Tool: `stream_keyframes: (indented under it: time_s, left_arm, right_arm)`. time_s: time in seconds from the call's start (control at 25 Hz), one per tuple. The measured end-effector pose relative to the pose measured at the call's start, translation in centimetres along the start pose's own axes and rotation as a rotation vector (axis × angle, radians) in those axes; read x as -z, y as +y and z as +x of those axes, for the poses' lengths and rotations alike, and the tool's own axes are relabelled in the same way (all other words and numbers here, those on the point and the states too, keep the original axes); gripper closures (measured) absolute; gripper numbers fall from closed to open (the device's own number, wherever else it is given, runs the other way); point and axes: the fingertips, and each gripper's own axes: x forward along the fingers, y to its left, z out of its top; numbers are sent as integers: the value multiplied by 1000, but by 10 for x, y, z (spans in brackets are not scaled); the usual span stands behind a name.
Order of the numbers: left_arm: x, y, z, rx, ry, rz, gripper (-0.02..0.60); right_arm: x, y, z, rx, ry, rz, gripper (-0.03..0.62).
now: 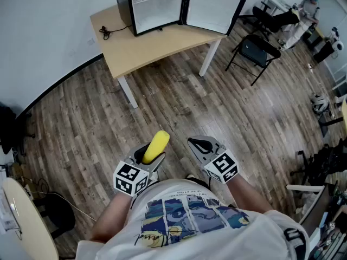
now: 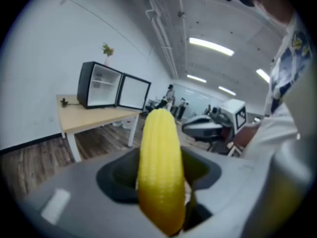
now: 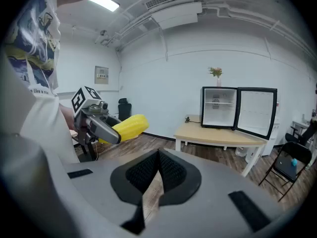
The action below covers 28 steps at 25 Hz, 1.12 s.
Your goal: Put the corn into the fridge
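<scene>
Open wood floor (image 1: 179, 102) runs ahead to the table (image 1: 141, 45) at twelve o'clock, with a folding chair (image 1: 254, 52) off at two. The fridge (image 1: 154, 4) on it stands with its door (image 1: 212, 7) swung wide. Both grippers sit at waist height, tipped slightly down. The left gripper (image 1: 152, 153) is clamped on the corn (image 1: 156, 145), a smooth yellow cob jutting toward twelve. The right gripper (image 1: 199, 144) has its jaws pressed together, empty.

Bright, even indoor light from ceiling strips (image 2: 210, 46) at 1 o'clock. Heavy fisheye bending, dark vignette round both gripper views. Close-up corn (image 2: 159, 167) kinda soft.
</scene>
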Motion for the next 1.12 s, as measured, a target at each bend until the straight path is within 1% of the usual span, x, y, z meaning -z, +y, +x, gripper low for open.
stream_keyframes:
  time_s: [0.16,0.28,0.44,0.56,0.72,0.8,0.88,0.96,1.12]
  left_arm:
    - [1,50,-27,-4,-3,11,331]
    - [7,79,-41,8,9,18,331]
    - [13,105,-43,39,38,28,331]
    - [9,116,-32,61,44,23,331]
    - [-10,124,-3,83,34,30,330]
    - [-20,131,14,78,36,38,330]
    - [-33,137,34,67,41,42,330]
    - [-51,141,57,52,47,44,331]
    - [-102,150,103,22,26,55,330]
  right_arm:
    - [-23,13,49,21,-10,-12,583]
    - [-36,23,74,49,-13,-11,583]
    - [-41,27,88,87,-2,10,583]
    - [-40,21,91,102,14,36,582]
    - [-35,-11,97,127,12,77,569]
    - [-36,-31,104,126,-4,84,548]
    - [-39,-55,108,119,-21,81,548]
    - [-44,-85,110,111,-37,80,548]
    - [-59,-155,111,94,-69,73,548]
